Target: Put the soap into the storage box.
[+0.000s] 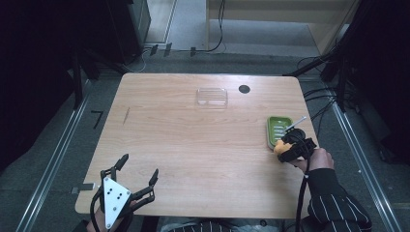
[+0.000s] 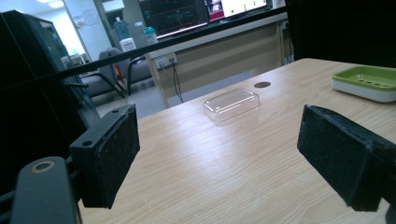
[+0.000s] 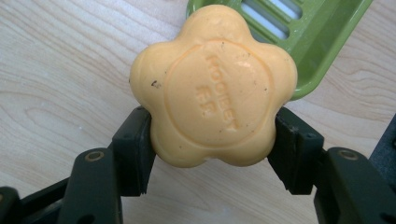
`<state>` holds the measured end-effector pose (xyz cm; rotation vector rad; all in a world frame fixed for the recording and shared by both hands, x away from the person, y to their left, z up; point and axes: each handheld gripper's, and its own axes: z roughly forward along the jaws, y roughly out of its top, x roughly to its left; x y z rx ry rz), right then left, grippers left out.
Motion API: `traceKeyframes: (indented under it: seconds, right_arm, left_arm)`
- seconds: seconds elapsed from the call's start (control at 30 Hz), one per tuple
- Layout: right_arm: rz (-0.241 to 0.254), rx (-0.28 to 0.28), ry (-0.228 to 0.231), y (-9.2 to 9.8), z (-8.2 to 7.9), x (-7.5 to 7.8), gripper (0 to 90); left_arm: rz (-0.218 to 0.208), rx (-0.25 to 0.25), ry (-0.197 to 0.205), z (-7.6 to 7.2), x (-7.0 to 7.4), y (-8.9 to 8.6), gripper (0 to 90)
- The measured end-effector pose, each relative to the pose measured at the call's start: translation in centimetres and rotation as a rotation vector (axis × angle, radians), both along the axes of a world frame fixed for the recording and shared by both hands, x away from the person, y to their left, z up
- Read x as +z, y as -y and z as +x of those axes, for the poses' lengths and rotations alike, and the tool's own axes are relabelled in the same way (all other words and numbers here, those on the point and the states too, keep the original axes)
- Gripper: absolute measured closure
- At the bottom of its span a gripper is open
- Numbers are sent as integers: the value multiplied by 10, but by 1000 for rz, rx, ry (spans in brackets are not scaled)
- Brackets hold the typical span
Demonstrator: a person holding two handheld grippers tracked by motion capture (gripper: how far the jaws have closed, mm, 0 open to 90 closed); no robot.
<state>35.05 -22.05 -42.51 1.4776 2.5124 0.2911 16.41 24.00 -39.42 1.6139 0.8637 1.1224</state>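
An orange flower-shaped soap [image 3: 212,86] sits clamped between the black jaws of my right gripper [image 3: 212,140], held just above the table beside the near end of a green slotted soap dish [image 3: 303,32]. From above, the soap [image 1: 280,146] and right gripper [image 1: 290,145] are at the right edge of the table, just in front of the dish [image 1: 279,130]. My left gripper [image 1: 138,169] rests at the table's near left corner, its jaws wide apart with nothing between them. A clear plastic lid [image 1: 212,96] lies at the far middle; the left gripper view shows that lid [image 2: 231,103] ahead.
The wooden table [image 1: 193,140] has a round dark cable hole [image 1: 244,89] next to the lid. Cables and dark stands ring the far side and right of the table. A striped sleeve [image 1: 333,200] comes in at the bottom right.
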Motion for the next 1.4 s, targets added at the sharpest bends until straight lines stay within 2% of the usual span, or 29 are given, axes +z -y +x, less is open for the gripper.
traceKeyframes:
  seconds: [0.97,1.4]
  right_arm:
    - [17,-27,58,1,15,13,393]
    - [16,-19,73,-2,26,15,394]
  left_arm:
    - [-2,-1,-1,0,0,0,130]
    - [1,-3,0,0,0,1,130]
